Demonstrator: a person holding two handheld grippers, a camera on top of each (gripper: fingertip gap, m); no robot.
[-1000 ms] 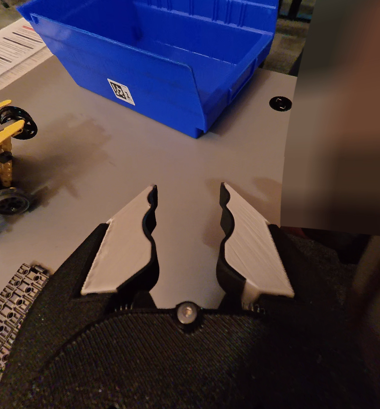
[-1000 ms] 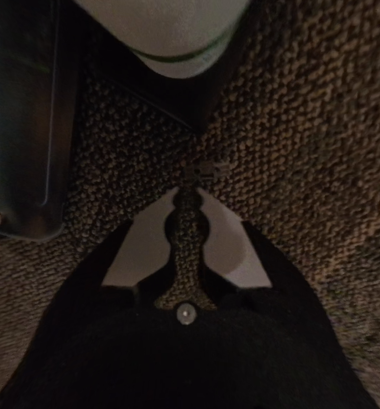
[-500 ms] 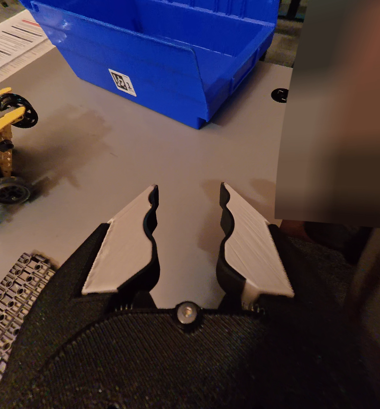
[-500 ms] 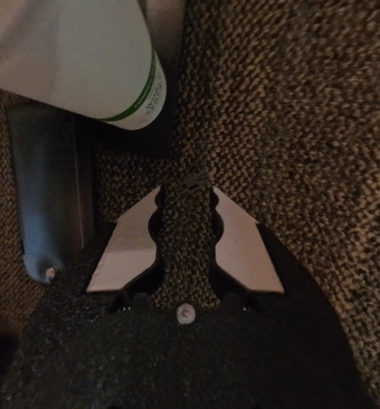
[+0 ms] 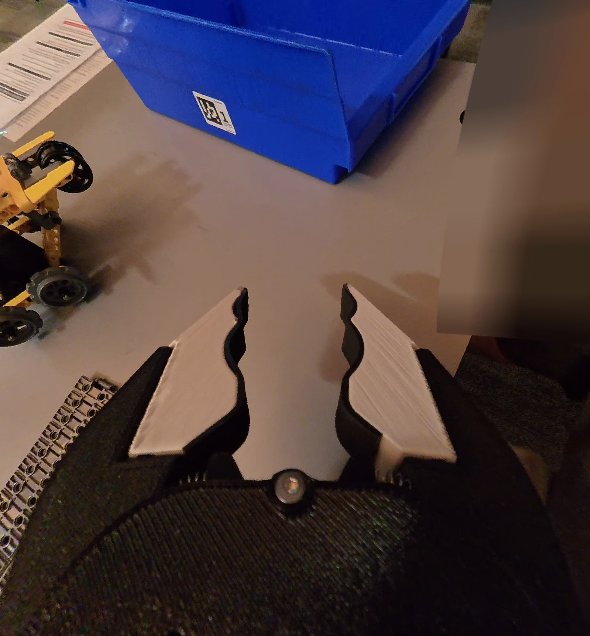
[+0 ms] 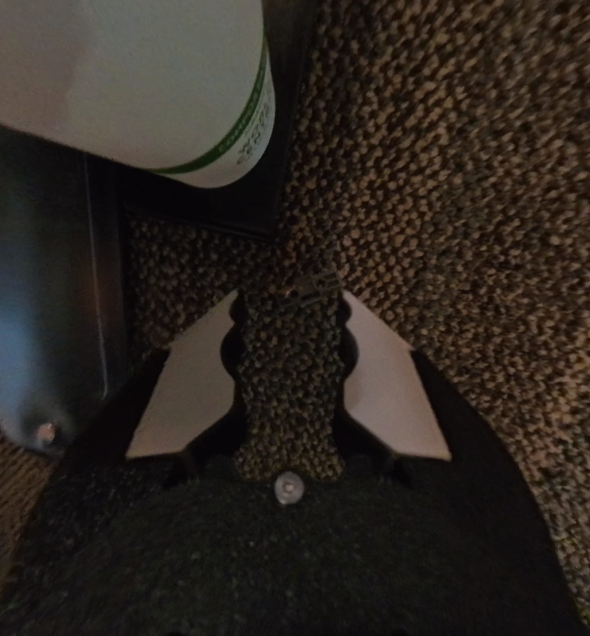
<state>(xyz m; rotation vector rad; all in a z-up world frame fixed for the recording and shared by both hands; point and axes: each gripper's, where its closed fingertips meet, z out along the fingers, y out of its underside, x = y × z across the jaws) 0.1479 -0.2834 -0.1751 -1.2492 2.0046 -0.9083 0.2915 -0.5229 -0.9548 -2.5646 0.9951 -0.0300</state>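
Hovering over the grey table (image 5: 252,223), my left claw (image 5: 294,292) stands wide with nothing between its fingers; only bare table shows in the gap. Ahead of it sits a blue bin (image 5: 269,79) with a small white sticker (image 5: 213,112) on its near wall. To the left stands a yellow and black toy vehicle (image 5: 22,237) on dark wheels, well apart from the claw. A grey track strip (image 5: 35,464) lies on the table at lower left, just beside the claw's body. A printed sheet (image 5: 35,72) rests at the far left corner, beside the bin.

My right claw (image 6: 288,296) points down at speckled brown carpet (image 6: 458,172). Its fingers are wide apart and hold nothing. A small grey part (image 6: 316,288) lies on the carpet just past the fingertips, between them and nearer the right one; the view is too blurred to tell whether either finger touches it. A white object with a green band (image 6: 121,86) fills the upper left. A dark metal foot (image 6: 42,309) with a bolt stands on the carpet at left.
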